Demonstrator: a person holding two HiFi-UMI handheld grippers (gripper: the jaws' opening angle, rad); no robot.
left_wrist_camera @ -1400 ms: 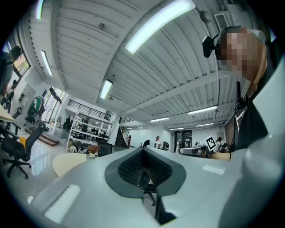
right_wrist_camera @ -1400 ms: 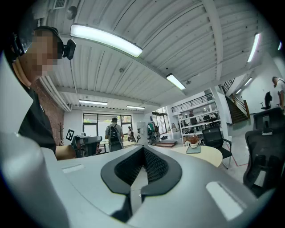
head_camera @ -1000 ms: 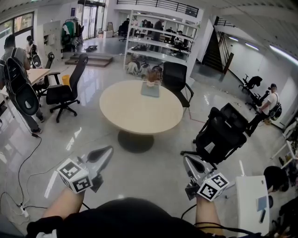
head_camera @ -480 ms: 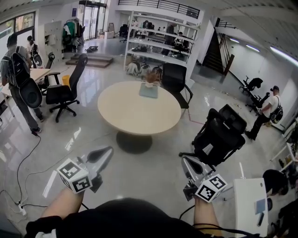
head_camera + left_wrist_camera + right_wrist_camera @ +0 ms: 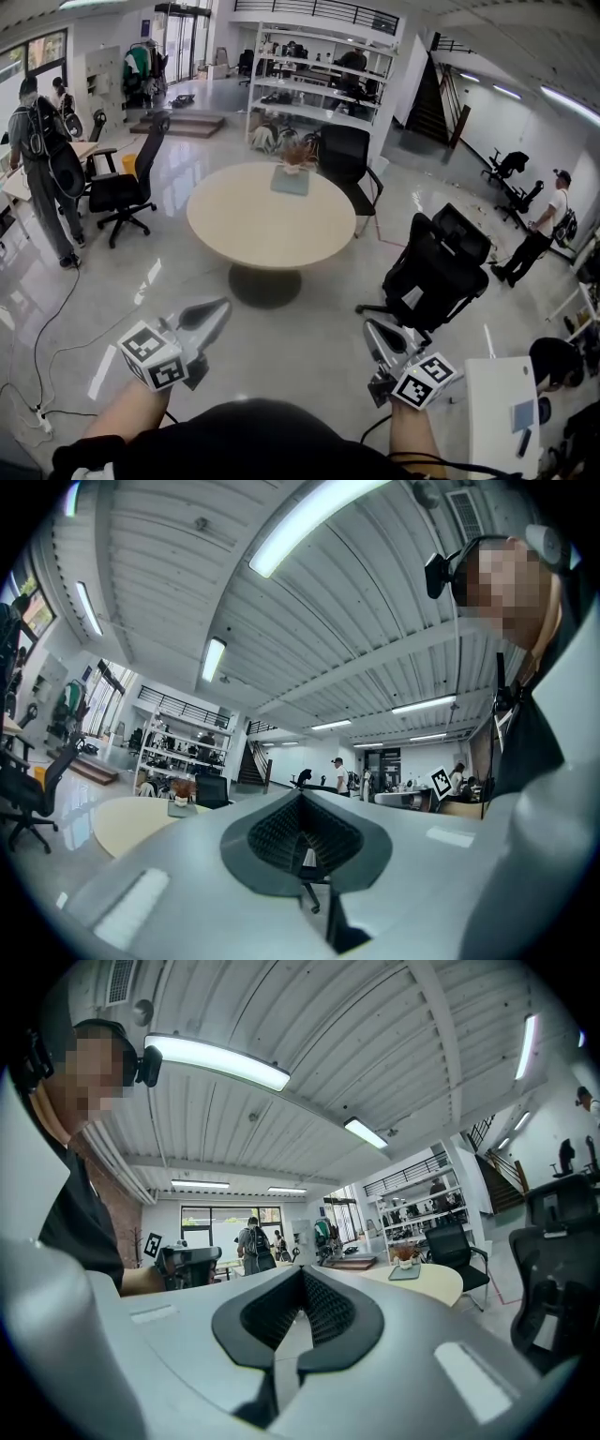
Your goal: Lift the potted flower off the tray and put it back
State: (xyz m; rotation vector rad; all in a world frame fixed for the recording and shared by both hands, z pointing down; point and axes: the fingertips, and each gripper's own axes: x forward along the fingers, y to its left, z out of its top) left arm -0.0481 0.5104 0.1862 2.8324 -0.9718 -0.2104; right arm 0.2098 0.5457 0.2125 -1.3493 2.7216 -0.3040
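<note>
Nothing is done yet: the small brownish potted flower (image 5: 298, 156) sits on its grey square tray (image 5: 290, 183) at the far edge of the round beige desk (image 5: 253, 225), upper centre. The left gripper (image 5: 221, 306) and right gripper (image 5: 369, 328), low in frame, have jaws closed and empty. Glossy floor (image 5: 309, 328) lies open ahead, and a black office chair (image 5: 436, 272) crowds the right.

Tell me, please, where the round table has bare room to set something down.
The round table is bare over its near half and both sides, from the front rim up to the tray. Only the far rim is crowded: the tray and the potted flower sit there, with a black chair behind.
</note>
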